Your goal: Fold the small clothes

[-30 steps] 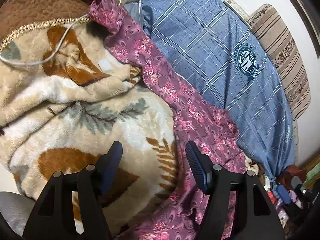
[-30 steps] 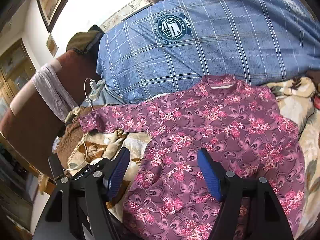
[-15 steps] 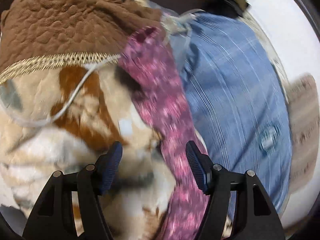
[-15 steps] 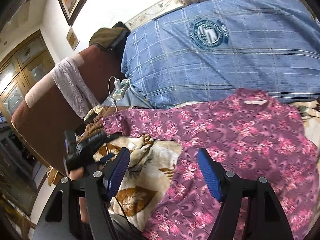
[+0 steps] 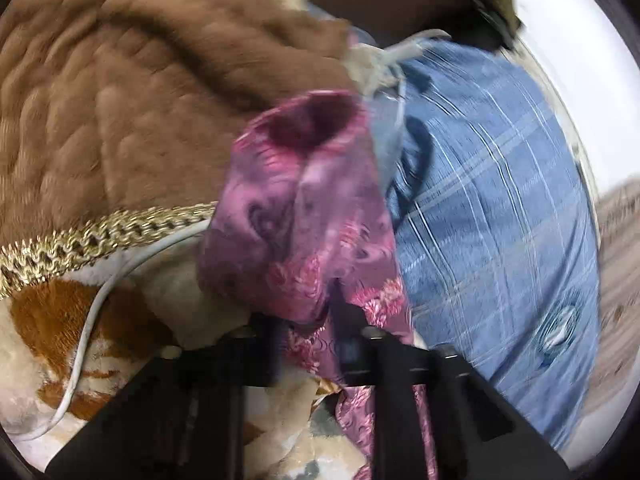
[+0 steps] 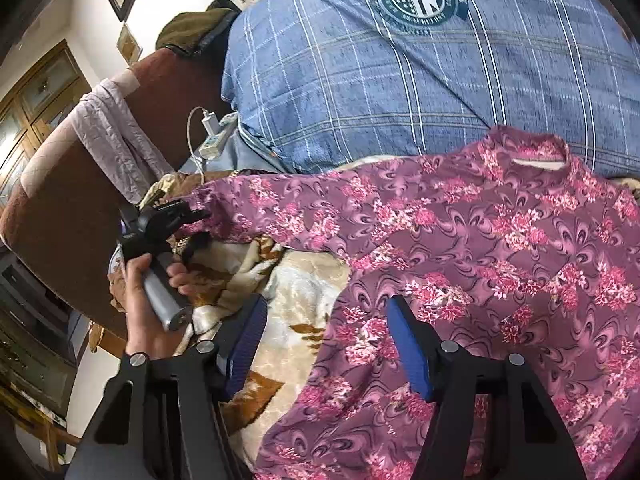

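Since a second ago the left tongs (image 5: pixel 308 332) have pushed forward to the sleeve cuff of the purple floral long-sleeved top (image 6: pixel 480 264) and gone from wide apart to pinched together on that cuff; the left view is pretty blurry, but you can see the fabric bunching up right at the tips. From the right view, the left tongs (image 6: pixel 192 216) sit at the far end of the outstretched sleeve, held by the person's left hand (image 6: pixel 148 292).

Right tongs (image 6: pixel 324 344) haven't closed at all, blue pads spread wide, hovering over the lower edge of the top's body, not touching it as far as I can tell.

Count: one top, two tongs, one cream and brown leaf-print fleece blanket (image 6: pixel 296 300) under it, one blue plaid cloth with a round crest (image 6: pixel 400 80) bulging just behind the top, one brown quilted blanket with gold trim (image 5: pixel 120 100), one white charger cable (image 5: pixel 92 320).

So the top lies spread flat on the fleece blanket, collar toward the blue plaid, one sleeve stretched out to the left tongs.
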Motion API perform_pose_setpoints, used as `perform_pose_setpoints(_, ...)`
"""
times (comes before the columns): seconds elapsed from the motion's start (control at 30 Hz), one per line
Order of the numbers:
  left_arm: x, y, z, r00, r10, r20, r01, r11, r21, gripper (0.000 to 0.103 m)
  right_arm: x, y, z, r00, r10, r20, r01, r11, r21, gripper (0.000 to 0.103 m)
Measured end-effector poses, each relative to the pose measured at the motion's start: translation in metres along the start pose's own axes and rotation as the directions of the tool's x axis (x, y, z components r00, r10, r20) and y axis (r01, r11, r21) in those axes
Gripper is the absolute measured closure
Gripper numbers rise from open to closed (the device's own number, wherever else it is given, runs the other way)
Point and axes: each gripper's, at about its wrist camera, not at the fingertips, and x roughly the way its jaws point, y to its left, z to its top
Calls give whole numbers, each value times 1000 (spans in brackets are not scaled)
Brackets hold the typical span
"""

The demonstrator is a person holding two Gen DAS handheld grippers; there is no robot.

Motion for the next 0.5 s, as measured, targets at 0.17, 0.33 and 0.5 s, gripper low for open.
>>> perform_pose_setpoints(0.17, -33, -34, -19, 994, -29, 101, 13, 988, 155, 96, 2, -9, -8, 1000, -9, -5, 9, 999, 36, 40)
perform_pose_setpoints(0.33, -89, -96, -80, 970, -133, 205, 13, 865, 502, 96, -18, -27, -20, 999, -33, 6, 32, 996, 85, 40)
perform_pose_setpoints(0.5, -117, -140, -152, 946, -322, 34, 194, 649, 736, 96, -55, -55, -29, 996, -81, 45, 73, 985, 158, 41)
